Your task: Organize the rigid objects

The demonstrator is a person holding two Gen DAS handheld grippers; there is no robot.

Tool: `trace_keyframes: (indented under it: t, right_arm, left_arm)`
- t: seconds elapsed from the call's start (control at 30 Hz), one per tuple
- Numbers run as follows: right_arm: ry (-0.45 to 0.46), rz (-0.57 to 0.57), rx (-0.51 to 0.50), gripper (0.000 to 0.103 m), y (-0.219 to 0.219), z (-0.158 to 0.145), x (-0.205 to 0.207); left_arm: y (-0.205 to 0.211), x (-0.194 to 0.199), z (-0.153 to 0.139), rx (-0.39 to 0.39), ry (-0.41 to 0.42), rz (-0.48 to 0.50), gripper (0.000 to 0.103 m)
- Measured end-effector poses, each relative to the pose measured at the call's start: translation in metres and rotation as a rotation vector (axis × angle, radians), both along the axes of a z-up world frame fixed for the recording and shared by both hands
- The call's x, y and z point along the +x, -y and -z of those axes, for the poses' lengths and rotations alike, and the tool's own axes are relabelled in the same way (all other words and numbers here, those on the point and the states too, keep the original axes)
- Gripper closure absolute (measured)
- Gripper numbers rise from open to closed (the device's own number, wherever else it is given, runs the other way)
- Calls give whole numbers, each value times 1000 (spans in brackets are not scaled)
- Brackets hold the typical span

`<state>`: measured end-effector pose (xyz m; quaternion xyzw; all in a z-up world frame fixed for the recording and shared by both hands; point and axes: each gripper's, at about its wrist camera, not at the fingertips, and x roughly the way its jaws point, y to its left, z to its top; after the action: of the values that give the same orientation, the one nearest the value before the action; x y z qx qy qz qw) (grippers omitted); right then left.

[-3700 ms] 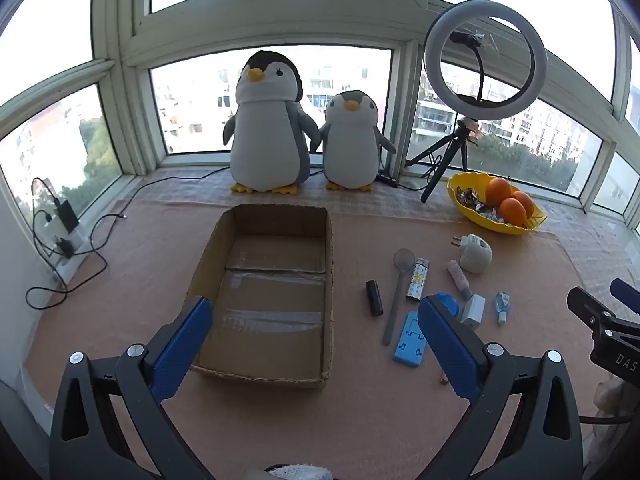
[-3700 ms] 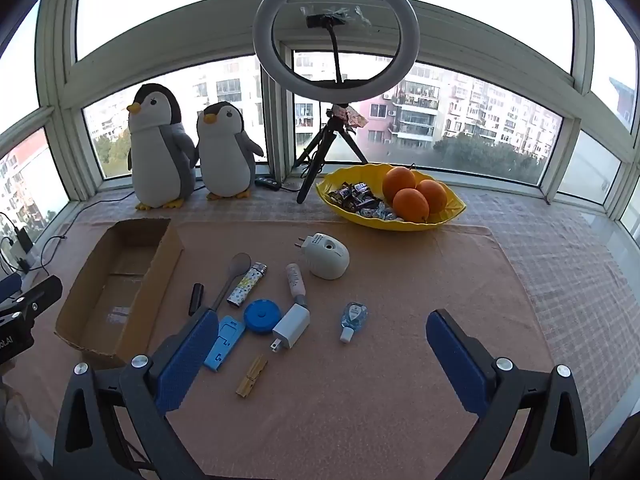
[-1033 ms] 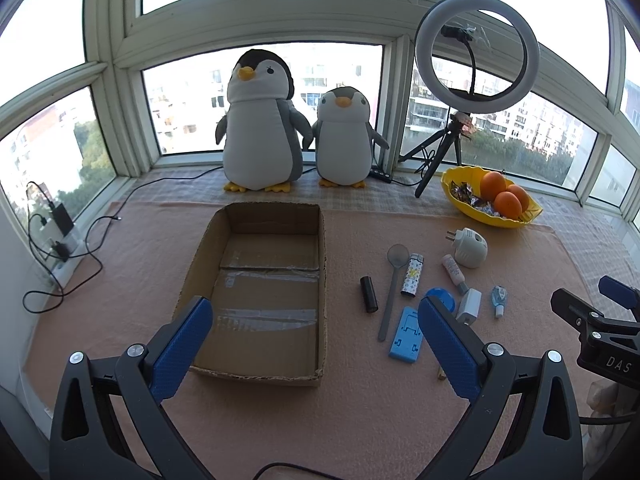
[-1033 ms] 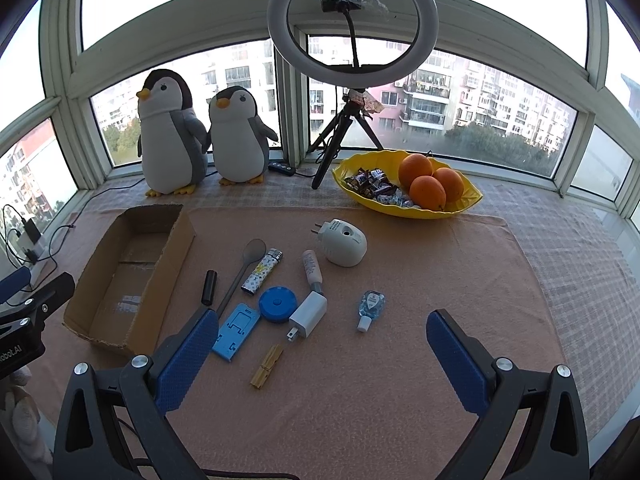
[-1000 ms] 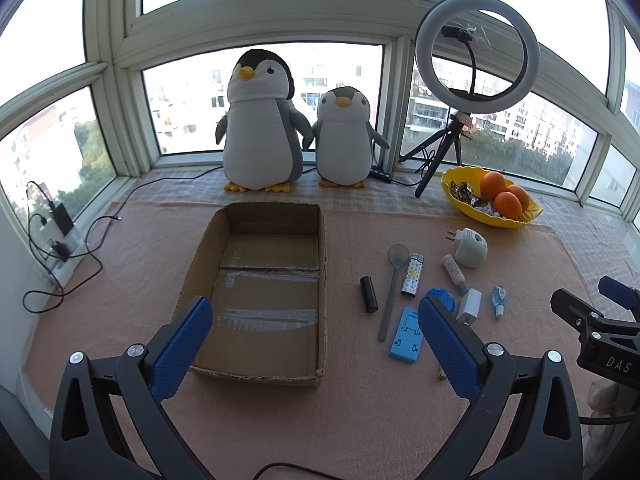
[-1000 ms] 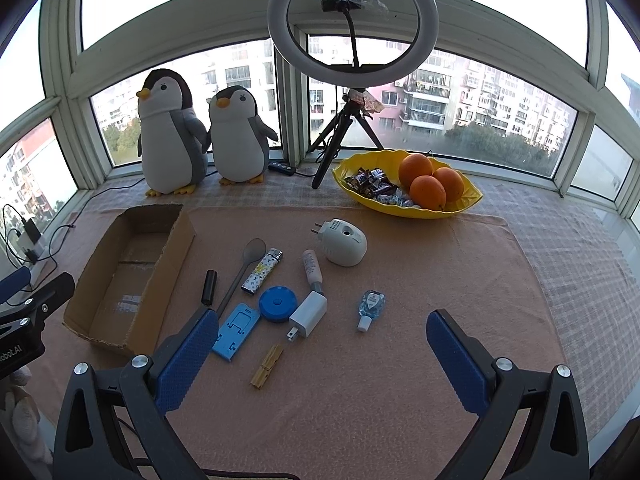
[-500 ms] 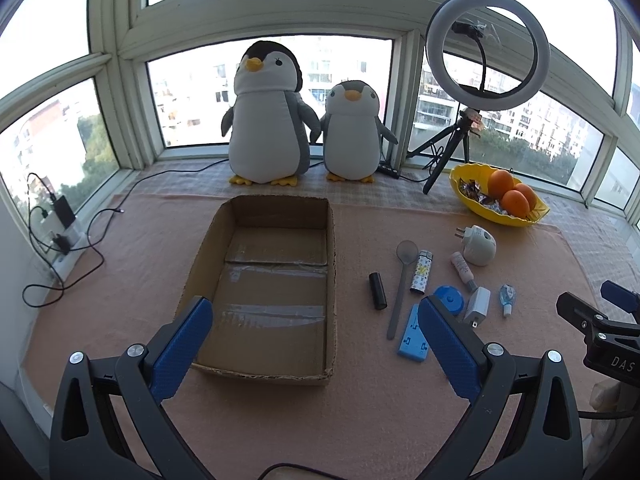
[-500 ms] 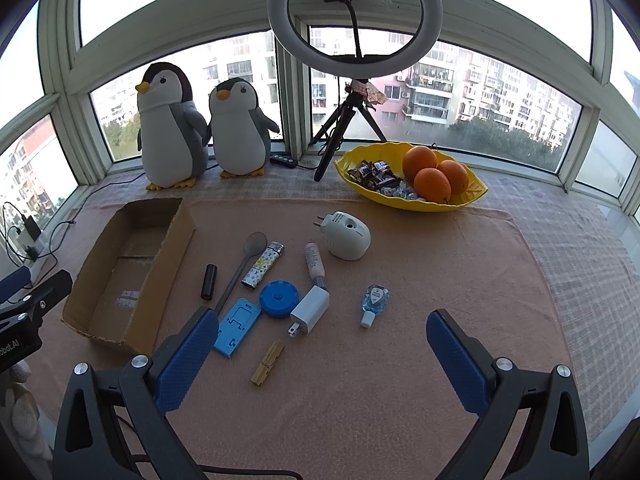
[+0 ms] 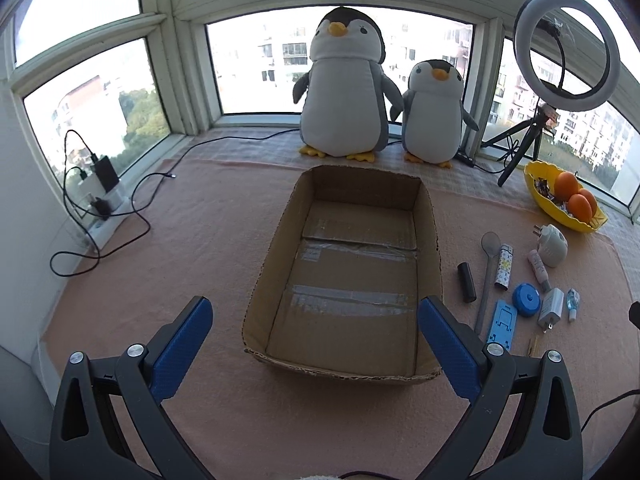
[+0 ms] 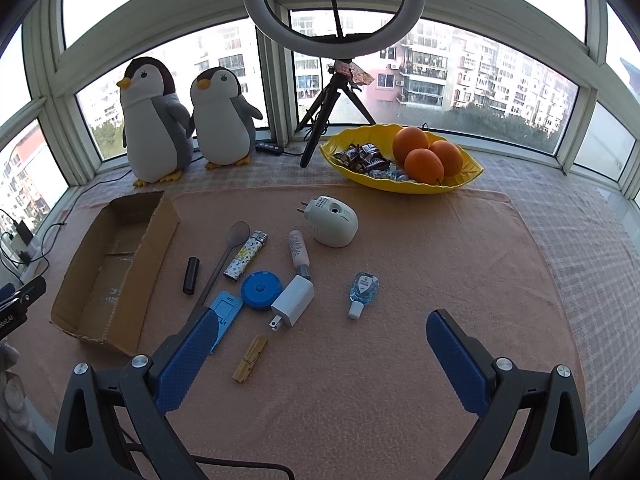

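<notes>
An empty cardboard box (image 9: 436, 248) (image 10: 160, 236) lies on the pink cloth. To its right is a scatter of small items: a black cylinder (image 10: 191, 275), a spoon (image 10: 228, 254), a patterned lighter (image 10: 245, 255), a blue phone stand (image 10: 225, 312), a blue round case (image 10: 259, 290), a white charger (image 10: 292, 305), a small tube (image 10: 299, 253), a sanitizer bottle (image 10: 362, 289), a white plug-in device (image 10: 334, 226) and a wooden clothespin (image 10: 249, 357). My left gripper (image 9: 316, 314) hovers open before the box. Open too, my right gripper (image 10: 322, 328) hangs over the cloth near the charger.
Two plush penguins (image 9: 346, 92) (image 9: 434, 114) stand on the sill behind the box. A ring light on a tripod (image 10: 334, 12) and a yellow bowl (image 10: 464, 182) of oranges and sweets sit at the back right. Cables and a power strip (image 9: 100, 200) lie at far left.
My left gripper has swung left and nearer, so the box now fills the centre of its view. My right gripper has moved forward and lower toward the small items. Both stay open.
</notes>
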<state>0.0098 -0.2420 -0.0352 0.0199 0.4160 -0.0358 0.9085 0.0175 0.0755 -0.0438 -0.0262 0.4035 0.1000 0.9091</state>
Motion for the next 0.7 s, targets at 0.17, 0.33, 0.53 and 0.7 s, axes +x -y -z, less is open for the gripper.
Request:
trace_keyframes:
  t: [0.17,0.33,0.53,0.7]
  right_arm:
    - [-10,15,10,0,10,8,3]
    - [-17,33,15,0,20,16,7]
    - [-14,61,43,0,41,26,12]
    - [-24,85,44,0,61,36,18]
  left_arm:
    - [-30,7,18,-38,-51,-73,1]
    - [-47,17,32,-23,-83,-122,2]
    - [-56,27,53,-16,-130,-145,4]
    - [-62,36,69,-19,-160,-158,5]
